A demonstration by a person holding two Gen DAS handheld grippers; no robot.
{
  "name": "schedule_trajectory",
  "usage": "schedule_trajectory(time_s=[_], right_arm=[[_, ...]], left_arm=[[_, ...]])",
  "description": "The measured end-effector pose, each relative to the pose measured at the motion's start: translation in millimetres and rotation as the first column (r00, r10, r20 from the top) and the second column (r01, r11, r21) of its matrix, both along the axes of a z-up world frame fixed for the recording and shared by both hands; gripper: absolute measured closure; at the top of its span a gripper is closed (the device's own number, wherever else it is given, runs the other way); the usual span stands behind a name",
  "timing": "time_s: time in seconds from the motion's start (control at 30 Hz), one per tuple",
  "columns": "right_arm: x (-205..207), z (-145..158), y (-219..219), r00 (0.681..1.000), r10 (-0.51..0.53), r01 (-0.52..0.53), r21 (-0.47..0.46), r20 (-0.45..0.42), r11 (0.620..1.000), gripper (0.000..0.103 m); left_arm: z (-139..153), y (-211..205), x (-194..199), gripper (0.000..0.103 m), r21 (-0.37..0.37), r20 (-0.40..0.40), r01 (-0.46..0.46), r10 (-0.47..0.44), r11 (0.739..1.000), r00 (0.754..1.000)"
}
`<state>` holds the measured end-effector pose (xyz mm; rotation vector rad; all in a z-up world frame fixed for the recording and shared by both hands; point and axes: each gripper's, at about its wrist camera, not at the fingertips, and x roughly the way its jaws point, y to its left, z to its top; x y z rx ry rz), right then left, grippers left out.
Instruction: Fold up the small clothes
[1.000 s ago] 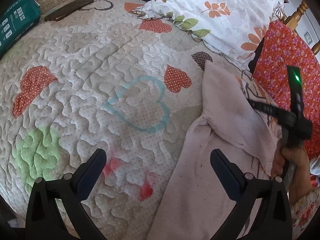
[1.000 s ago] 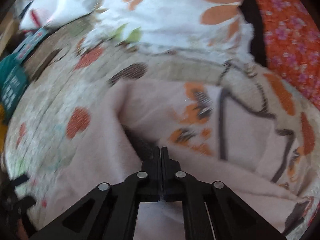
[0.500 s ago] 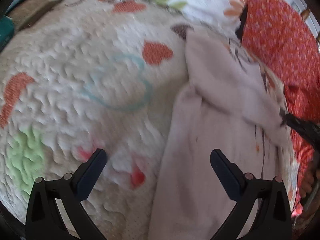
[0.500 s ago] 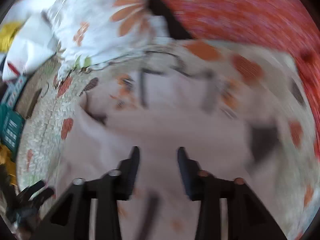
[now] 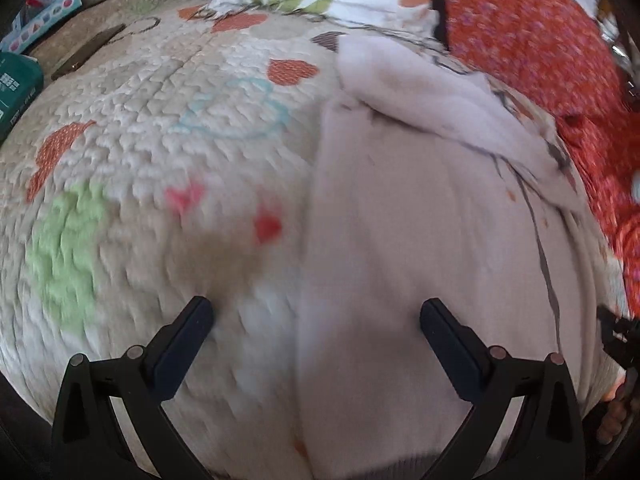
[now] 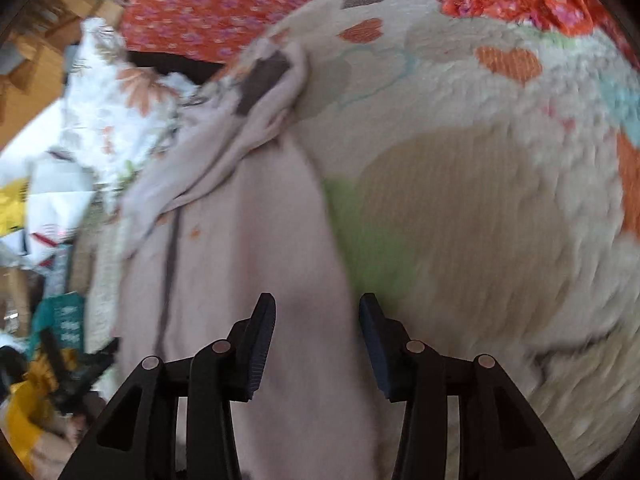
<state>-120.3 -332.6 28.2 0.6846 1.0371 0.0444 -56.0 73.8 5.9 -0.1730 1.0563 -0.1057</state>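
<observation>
Left wrist view.
- Item: pale pink small knit garment (image 5: 420, 240), lying flat on the bed from 12 o'clock down to 6 o'clock of the view, right of centre. One flap is lying doubled over its upper part, toward 1 o'clock, where a second ago the right gripper was holding that cloth up.
- Item: cream quilted bedspread with heart patches (image 5: 152, 152), filling the left half of the view.
- Item: left gripper (image 5: 316, 312), black, two-fingered. Jaws are standing wide apart with nothing between them; they are hovering across the garment's left edge, one finger over the bedspread and one over the cloth. The garment is now sitting more centrally and lower in the view than a second ago.
- Item: red floral cloth (image 5: 540, 40), at 1 to 3 o'clock, beside the garment.

Right wrist view.
- Item: right gripper (image 6: 318, 312), black. A second ago its jaws were pinched shut over the garment; they have just been opening and are now standing partly apart, holding nothing.
- Item: the same garment (image 6: 240, 260), running from 6 o'clock up to 11 o'clock, its bunched folded end near 11 o'clock. Its right edge is passing under the gap between the jaws.

Reading: the carried flap appears released, so one fold looks laid. Both grippers seem to be lining up on the near end for the following fold; the bunched upper flap may need smoothing first.
</observation>
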Motion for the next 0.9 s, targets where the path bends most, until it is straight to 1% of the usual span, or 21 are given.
schedule_trajectory(time_s=[0.07,0.13,0.17,0.2,0.27,0.3,0.37,0.4,0.43,0.47,0.5,0.6,0.67,0.73,0.8,0.83,0.9], right_arm=[[-11.2,-7.7,5.4,1.0,0.019,-0.021,0.105,0.022,0.994,0.054],[-21.4,-10.2,10.7,0.999,0.016,-0.023,0.143,0.047,0.989,0.054],[-25.8,-12.0,12.4,0.998,0.027,-0.036,0.183,0.053,0.982,0.054],[-30.7,-18.8,15.5,0.997,0.047,-0.06,0.276,0.054,0.959,0.054],[-36.5,-32.2,24.7,0.996,0.069,-0.082,0.372,0.047,0.925,0.054],[-41.0,-35.1,28.4,0.996,0.074,-0.088,0.381,0.051,0.92,0.055],[-46.9,-32.1,38.7,0.993,0.091,-0.11,0.36,0.068,0.927,0.055],[-48.6,-30.5,41.6,0.992,0.103,-0.122,0.358,0.07,0.926,0.055],[-50.9,-29.4,43.5,0.991,0.112,-0.13,0.359,0.072,0.924,0.055],[-53.6,-29.4,47.5,0.99,0.121,-0.137,0.353,0.069,0.926,0.055],[-56.3,-29.7,49.9,0.99,0.126,-0.141,0.345,0.065,0.928,0.055],[-64.1,-28.2,55.1,0.99,0.127,-0.141,0.312,0.065,0.939,0.055],[-66.2,-24.5,54.7,0.991,0.114,-0.129,0.282,0.067,0.951,0.056],[-71.3,-19.1,52.2,0.995,0.077,-0.091,0.223,0.068,0.971,0.056],[-76.3,-14.5,46.7,0.996,0.049,-0.06,0.174,0.071,0.983,0.056],[-79.5,-13.0,44.8,0.997,0.034,-0.045,0.157,0.071,0.987,0.056],[-82.9,-13.2,39.2,0.998,0.019,-0.029,0.159,0.066,0.987,0.056]], left_arm=[[-1.3,-5.0,-22.6,0.0,-0.022,0.04,0.004,-0.003,1.0,0.999],[-1.9,-6.3,-41.5,0.0,-0.064,0.07,0.0,0.004,0.998,0.998],[-2.6,-9.7,-45.5,0.0,-0.074,0.061,0.008,-0.003,0.997,0.998],[-3.0,-12.6,-49.4,0.0,-0.095,0.037,0.039,-0.036,0.995,0.999],[-4.0,-17.1,-55.5,0.001,-0.136,0.012,0.071,-0.07,0.988,0.997],[-3.6,-16.5,-61.3,0.005,-0.163,0.016,0.072,-0.07,0.984,0.997],[-1.9,-14.3,-68.8,0.015,-0.179,0.023,0.062,-0.059,0.982,0.998],[-1.1,-11.6,-72.6,0.024,-0.194,0.023,0.055,-0.051,0.98,0.998],[-2.0,-7.6,-75.3,0.034,-0.239,0.018,0.054,-0.052,0.97,0.999],[-4.1,-4.1,-77.8,0.036,-0.298,0.0,0.052,-0.054,0.953,0.999],[-7.0,0.9,-80.7,0.036,-0.347,-0.016,0.037,-0.045,0.937,0.999],[-11.7,6.8,-85.6,0.036,-0.401,-0.028,0.01,-0.023,0.916,0.999],[-11.7,6.4,-86.5,0.036,-0.405,-0.034,-0.002,-0.013,0.914,0.999],[-10.6,2.6,-88.2,0.035,-0.384,-0.03,0.008,-0.021,0.923,0.999],[-8.5,1.6,-87.2,0.035,-0.373,-0.03,0.016,-0.029,0.928,0.999],[-7.8,4.0,-86.1,0.035,-0.379,-0.034,0.007,-0.021,0.925,0.999],[-6.6,16.2,-85.7,0.035,-0.417,-0.035,-0.035,0.022,0.908,0.999]])
